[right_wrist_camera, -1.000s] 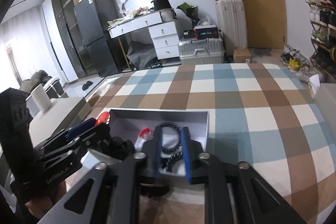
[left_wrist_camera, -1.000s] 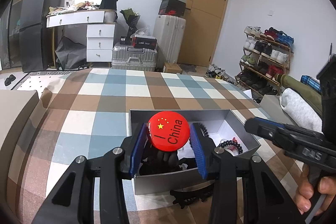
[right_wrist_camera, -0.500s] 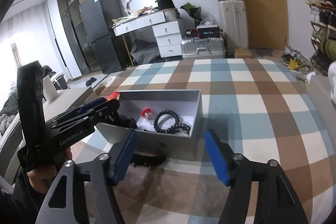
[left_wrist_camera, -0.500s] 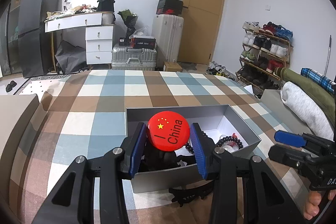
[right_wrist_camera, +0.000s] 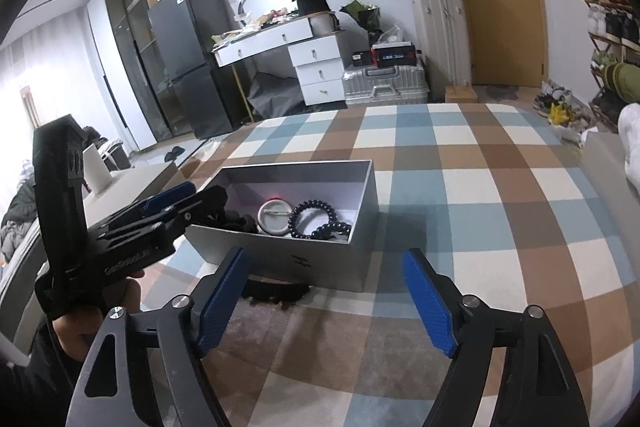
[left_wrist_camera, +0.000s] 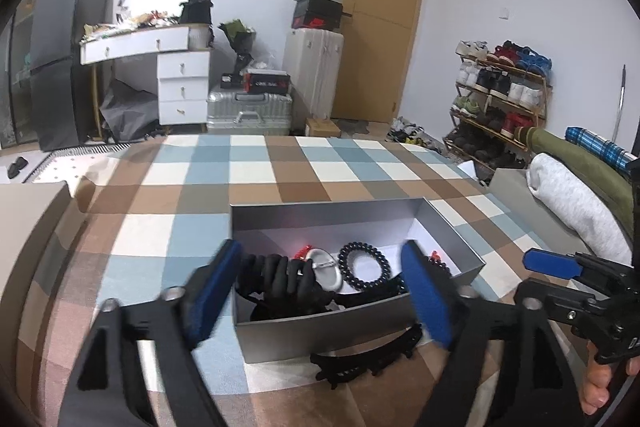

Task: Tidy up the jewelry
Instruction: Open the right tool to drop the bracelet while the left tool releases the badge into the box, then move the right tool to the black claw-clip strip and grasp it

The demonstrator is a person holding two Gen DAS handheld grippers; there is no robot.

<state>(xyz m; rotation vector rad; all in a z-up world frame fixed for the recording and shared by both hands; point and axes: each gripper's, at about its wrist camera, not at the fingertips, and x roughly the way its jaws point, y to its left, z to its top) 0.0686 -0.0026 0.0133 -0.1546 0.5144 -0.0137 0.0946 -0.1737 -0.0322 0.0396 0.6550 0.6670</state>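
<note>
A grey open box sits on the checked cloth. Inside lie a round badge, silver back up, a black coiled hair tie, a black beaded bracelet and a dark bundled item. My left gripper is open and empty just above the box's near edge. My right gripper is open and empty, in front of the box. A black hair claw lies on the cloth against the box's near wall.
The checked cloth covers the surface all around the box. A grey cushion edge is at the left, pillows and bedding at the right. Suitcases, a desk and a shoe rack stand in the room behind.
My left gripper opened and let go of the red badge, which now lies face down in the box. My right gripper stays open and has drawn back a little more.
</note>
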